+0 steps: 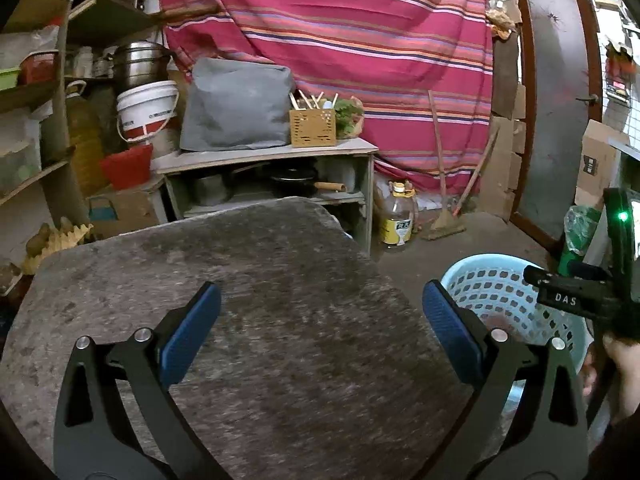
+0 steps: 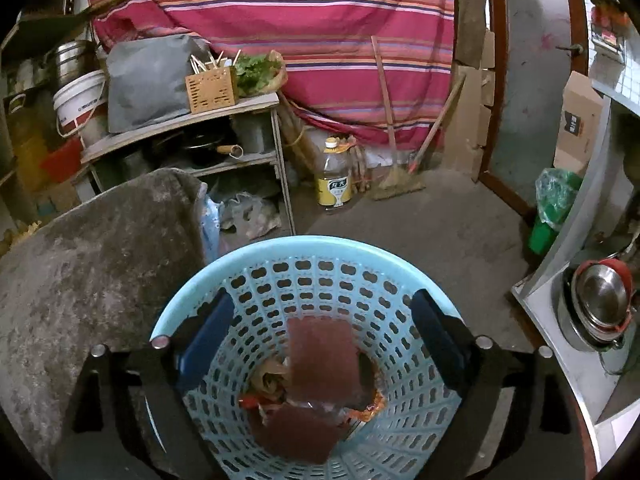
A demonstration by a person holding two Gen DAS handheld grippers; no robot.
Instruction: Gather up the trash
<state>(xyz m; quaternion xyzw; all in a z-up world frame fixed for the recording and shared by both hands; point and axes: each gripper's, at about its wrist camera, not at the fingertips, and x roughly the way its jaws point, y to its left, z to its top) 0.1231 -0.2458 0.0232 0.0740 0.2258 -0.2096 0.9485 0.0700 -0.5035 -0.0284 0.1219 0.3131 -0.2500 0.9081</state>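
Observation:
A light blue perforated basket (image 2: 320,264) stands on the floor beside a grey stone-topped table (image 2: 88,264). Inside it lie reddish-brown flat pieces of trash (image 2: 320,356) on crumpled wrappers. My right gripper (image 2: 324,332) is open and empty, hovering over the basket's mouth. My left gripper (image 1: 320,320) is open and empty above the grey table (image 1: 260,280). The basket (image 1: 496,280) also shows at the right of the left wrist view, with the right gripper's body (image 1: 576,296) over it.
A wooden shelf unit (image 1: 264,156) with pans, a grey bag and a chopstick box stands behind the table. An oil bottle (image 2: 334,176) and a broom (image 2: 400,176) are on the floor by the striped curtain. A metal counter with steel bowls (image 2: 600,304) is at right.

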